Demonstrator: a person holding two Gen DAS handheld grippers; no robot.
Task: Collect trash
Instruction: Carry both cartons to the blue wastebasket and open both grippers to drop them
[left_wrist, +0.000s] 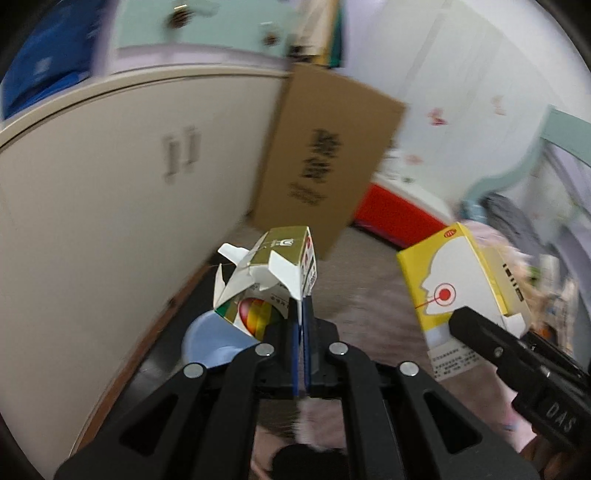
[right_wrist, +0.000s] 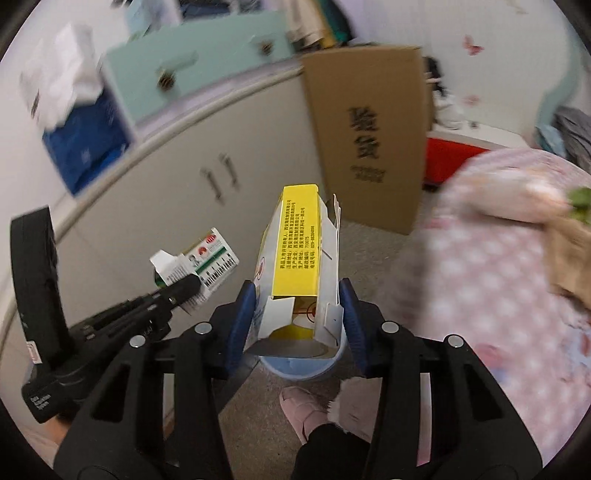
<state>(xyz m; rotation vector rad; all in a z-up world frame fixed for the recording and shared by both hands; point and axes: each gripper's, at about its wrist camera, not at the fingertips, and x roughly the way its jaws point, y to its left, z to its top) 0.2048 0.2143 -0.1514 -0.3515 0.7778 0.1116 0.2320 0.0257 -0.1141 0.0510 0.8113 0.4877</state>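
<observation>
Both grippers are loaded — left gripper (left_wrist: 302, 321) pinched tight on a torn carton (left_wrist: 266, 273), right gripper (right_wrist: 295, 321) clamped on a yellow box (right_wrist: 299, 258), carried above the blue bin (right_wrist: 295, 365). Next they'd need lining up over it and releasing.

The left tool (left_wrist: 303, 317) holds a small carton (left_wrist: 266, 273) by one flap above the floor, and the right tool (right_wrist: 295, 325) holds a taller box (right_wrist: 299, 258) between its pads, to the right of the carton. A bin (right_wrist: 299, 365) sits on the floor under both. A cabinet (left_wrist: 110, 184) runs along the left, with a cardboard sheet (right_wrist: 369, 122) leaning upright at its far end. A bed (right_wrist: 498, 295) lies to the right. A slippered foot (right_wrist: 299, 410) stands just before the bin.
</observation>
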